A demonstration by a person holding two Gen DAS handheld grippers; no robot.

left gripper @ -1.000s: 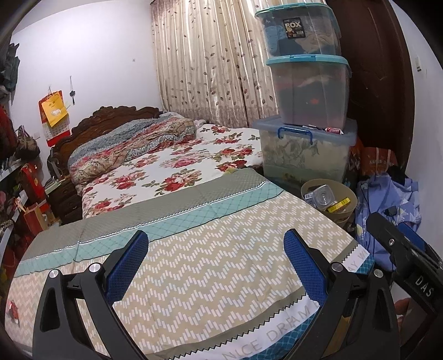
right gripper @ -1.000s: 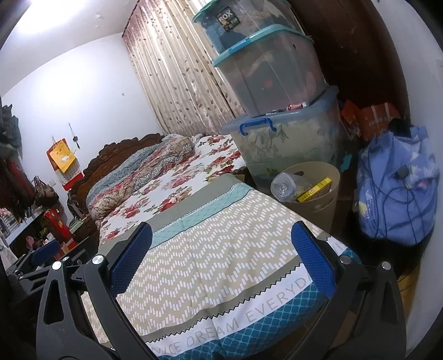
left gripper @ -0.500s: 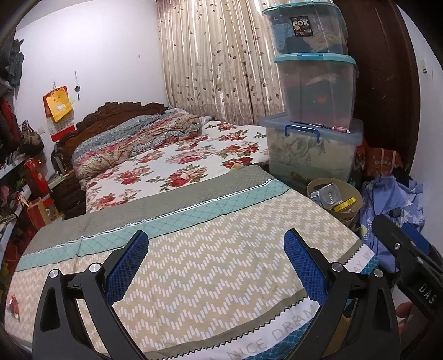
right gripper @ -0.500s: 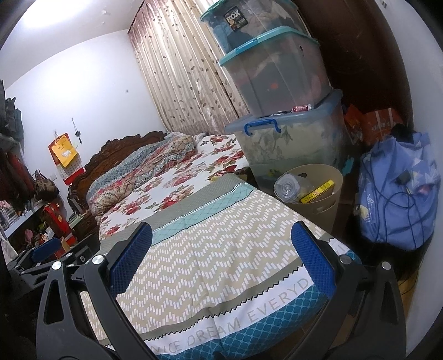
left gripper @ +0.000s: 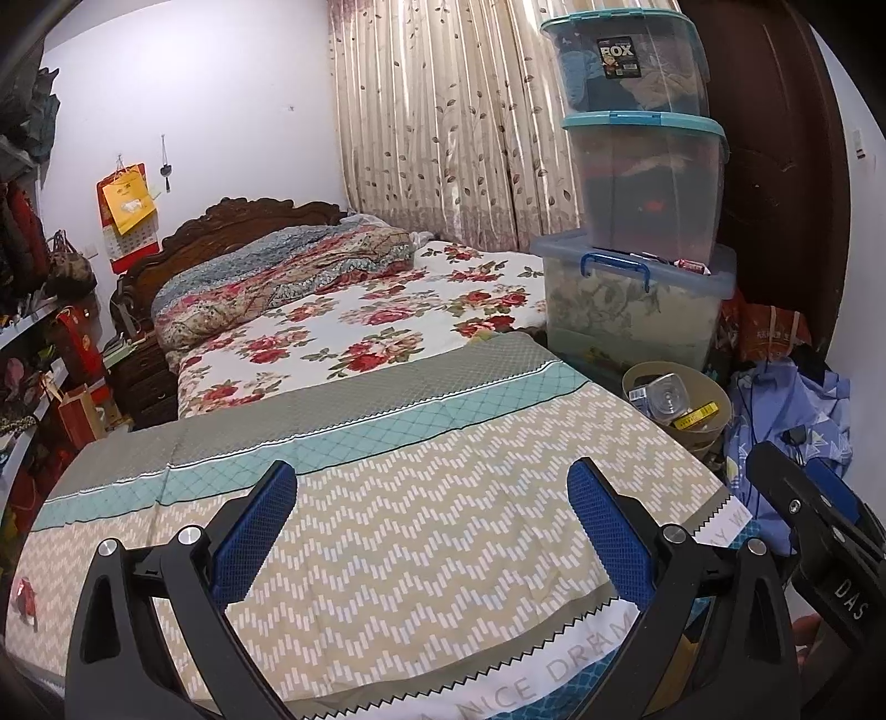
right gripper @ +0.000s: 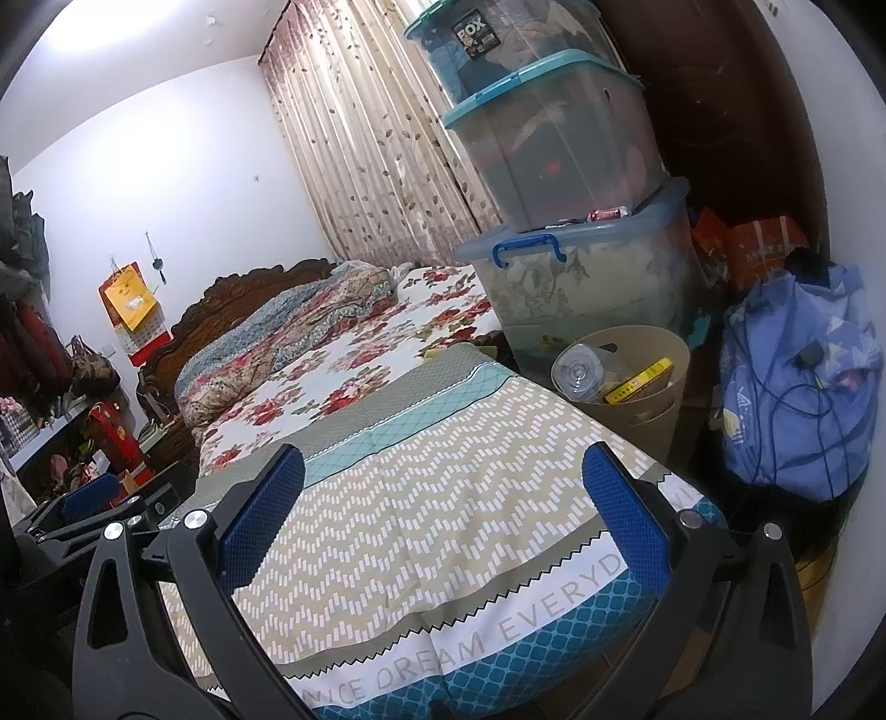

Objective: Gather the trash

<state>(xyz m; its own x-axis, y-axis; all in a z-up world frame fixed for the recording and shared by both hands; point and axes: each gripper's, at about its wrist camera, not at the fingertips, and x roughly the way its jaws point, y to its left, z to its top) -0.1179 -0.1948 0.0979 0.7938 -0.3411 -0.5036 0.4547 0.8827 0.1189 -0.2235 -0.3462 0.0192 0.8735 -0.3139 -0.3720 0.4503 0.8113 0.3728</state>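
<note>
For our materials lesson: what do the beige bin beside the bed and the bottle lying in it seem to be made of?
Beige bin: probably moulded plastic, matte; smooth, even walls with a cut-out slot near the rim.
Bottle: likely clear, glossy plastic; see-through, with highlights on its ridged base.

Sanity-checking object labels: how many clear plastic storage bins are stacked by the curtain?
3, in one stack: the bottom blue-handled bin, the middle teal-lidded bin on it, the top "BOX"-labelled bin. More may sit hidden behind.
</note>
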